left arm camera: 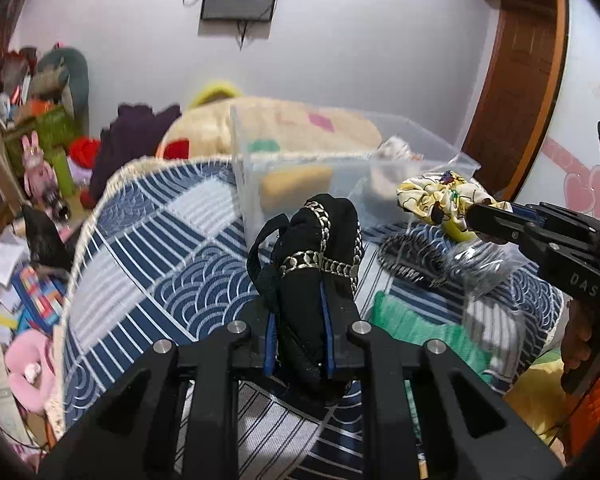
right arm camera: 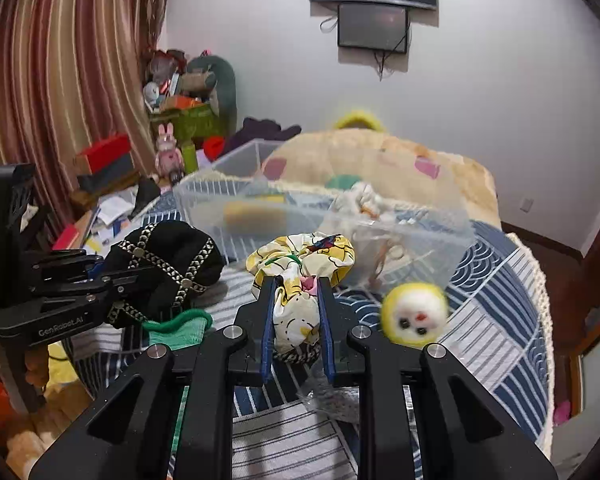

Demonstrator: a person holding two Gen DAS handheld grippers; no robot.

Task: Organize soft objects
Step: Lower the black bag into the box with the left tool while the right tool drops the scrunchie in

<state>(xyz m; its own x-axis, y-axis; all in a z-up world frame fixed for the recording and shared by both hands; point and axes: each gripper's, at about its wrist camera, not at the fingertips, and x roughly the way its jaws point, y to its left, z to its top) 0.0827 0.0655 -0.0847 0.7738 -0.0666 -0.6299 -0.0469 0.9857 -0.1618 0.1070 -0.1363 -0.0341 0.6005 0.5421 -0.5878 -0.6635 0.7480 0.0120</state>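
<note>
Left tool [left arm camera: 300,300] clamps black cap [left arm camera: 320,256], right tool [right arm camera: 298,312] clamps scrunchie [right arm camera: 300,264]; clear bin [left arm camera: 252,184] w/ yellow sponge [left arm camera: 296,186]

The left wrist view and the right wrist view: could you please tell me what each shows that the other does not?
Only the left wrist view shows the brown wooden door and a pink neck pillow on the floor.

Only the right wrist view shows the striped curtain and the round yellow plush face on the bed.

Both show the clear plastic storage bin, the left tongs shut on the black gold-trimmed fabric bag, and the right tongs shut on the yellow cartoon-print scrunchie.
</note>
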